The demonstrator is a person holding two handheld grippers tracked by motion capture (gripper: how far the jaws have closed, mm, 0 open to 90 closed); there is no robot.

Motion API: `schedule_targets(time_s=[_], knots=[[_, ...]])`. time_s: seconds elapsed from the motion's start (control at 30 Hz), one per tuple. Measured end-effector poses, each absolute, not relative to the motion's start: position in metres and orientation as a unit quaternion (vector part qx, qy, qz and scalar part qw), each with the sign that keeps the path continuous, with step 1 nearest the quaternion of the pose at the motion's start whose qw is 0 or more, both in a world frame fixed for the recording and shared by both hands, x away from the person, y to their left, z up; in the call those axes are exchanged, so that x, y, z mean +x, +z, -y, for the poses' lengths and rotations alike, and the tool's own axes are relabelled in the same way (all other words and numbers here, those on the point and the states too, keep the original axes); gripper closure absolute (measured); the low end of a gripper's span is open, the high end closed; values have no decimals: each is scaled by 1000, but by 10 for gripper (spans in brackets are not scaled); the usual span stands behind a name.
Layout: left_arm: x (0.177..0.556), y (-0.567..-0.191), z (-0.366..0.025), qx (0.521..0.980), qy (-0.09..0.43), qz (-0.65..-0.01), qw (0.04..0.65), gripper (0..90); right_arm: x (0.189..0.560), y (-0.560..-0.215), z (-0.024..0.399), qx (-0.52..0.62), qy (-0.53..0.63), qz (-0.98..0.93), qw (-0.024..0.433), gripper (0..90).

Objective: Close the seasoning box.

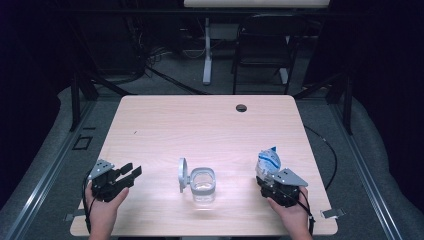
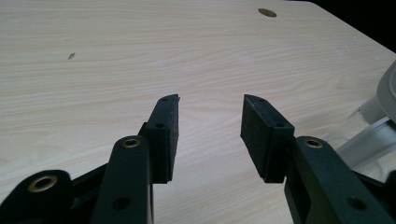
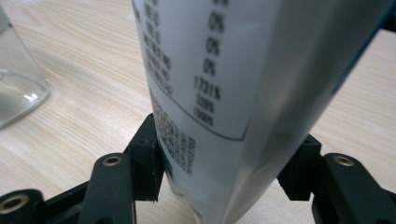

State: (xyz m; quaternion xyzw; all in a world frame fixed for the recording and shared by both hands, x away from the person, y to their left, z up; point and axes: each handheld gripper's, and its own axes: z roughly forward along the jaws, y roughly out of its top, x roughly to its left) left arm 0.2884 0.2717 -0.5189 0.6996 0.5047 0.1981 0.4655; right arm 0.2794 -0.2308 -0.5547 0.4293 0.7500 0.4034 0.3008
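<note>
Right gripper [image 1: 274, 176] at about 4 o'clock on the desk [image 1: 200, 120], fingers pinching a white pouch [image 1: 268, 161] with blue print, held roughly upright, top leaning slightly toward 12. In the right gripper view the pouch [image 3: 243, 93] sits between the two pads with both pressing its sides, nutrition-label text facing the camera.

Clear container [image 1: 203, 186] at 6 o'clock, near the front edge, its grey hinged lid [image 1: 182, 175] flipped up on the 9 o'clock side, mouth open. Pouch and container are apart.

Left gripper [image 1: 131, 172] at 8 o'clock, fingers spread, nothing between them; it points toward 2 o'clock, and the container edge [image 2: 373, 135] shows at the right of its view. Left hand [image 1: 103, 210] wraps the body from below and hovers low over the desk.

Step, as a judgement: pouch grasped, ready to go to the open container. Next move likely calls for carrying the pouch toward 9 o'clock, over the mouth, and tipping or lowering it in; the left gripper could steady the container first. Risk: soft pouch slipping or buckling in the pinch.
</note>
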Motion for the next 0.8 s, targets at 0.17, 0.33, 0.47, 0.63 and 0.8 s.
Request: schedule_targets(time_s=[0.17,0.33,0.47,0.63,0.8], knots=[[288,-518,-273,696,199,-507,469,569,279,-541,224,405,402,-761,307,430],[288,-518,-274,696,201,-506,468,568,280,-529,216,378,401,-775,309,430],[289,-518,-273,697,202,-506,466,568,284,-524,208,356,383,-792,314,430],[288,-519,-274,696,199,-507,467,565,289,-518,198,338,375,-809,301,430],[289,-519,-274,696,199,-507,467,564,291,-509,188,306,364,-830,293,430]])
